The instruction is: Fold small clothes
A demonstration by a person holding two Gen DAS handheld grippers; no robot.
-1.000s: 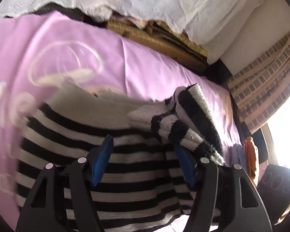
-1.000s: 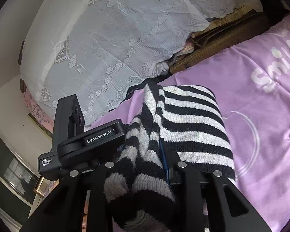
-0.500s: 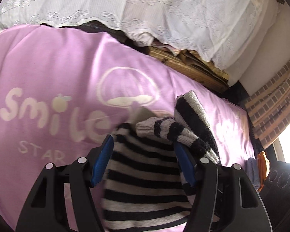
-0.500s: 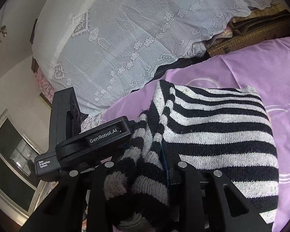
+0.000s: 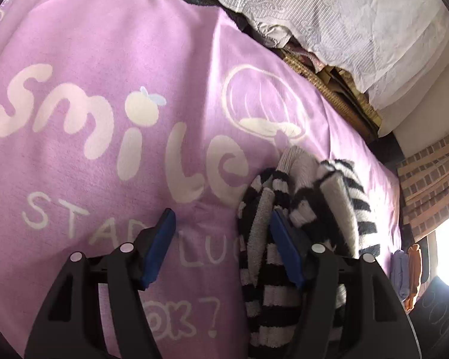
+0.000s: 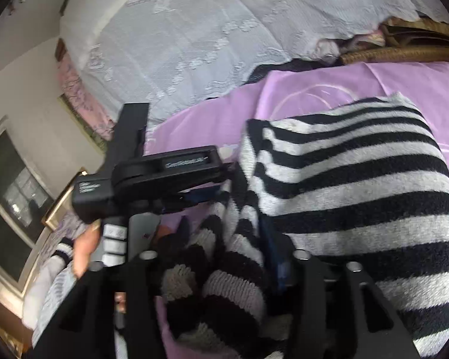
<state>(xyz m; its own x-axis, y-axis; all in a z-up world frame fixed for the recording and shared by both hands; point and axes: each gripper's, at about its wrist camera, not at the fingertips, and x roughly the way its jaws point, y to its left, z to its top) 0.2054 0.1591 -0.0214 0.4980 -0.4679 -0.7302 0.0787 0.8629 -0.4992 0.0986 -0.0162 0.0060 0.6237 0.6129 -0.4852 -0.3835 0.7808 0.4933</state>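
A black-and-white striped knit sweater lies folded on a purple blanket. In the left wrist view its bunched edge drapes over my left gripper's right finger. My left gripper is open, with only blanket between the blue pads. My right gripper is shut on a bunch of the sweater's striped knit, its fingertips buried in the fabric. The left gripper's black body shows just left of the sweater in the right wrist view.
The blanket carries white "smile" lettering. A white lace cover drapes behind the blanket, above a woven wicker edge. Curtains and a bright window are at the right. Framed panes stand at the left.
The left gripper has slid left off the sweater, so blanket now lies between its pads. The sweater has bunched up to the right. The right gripper stays shut on the knit.
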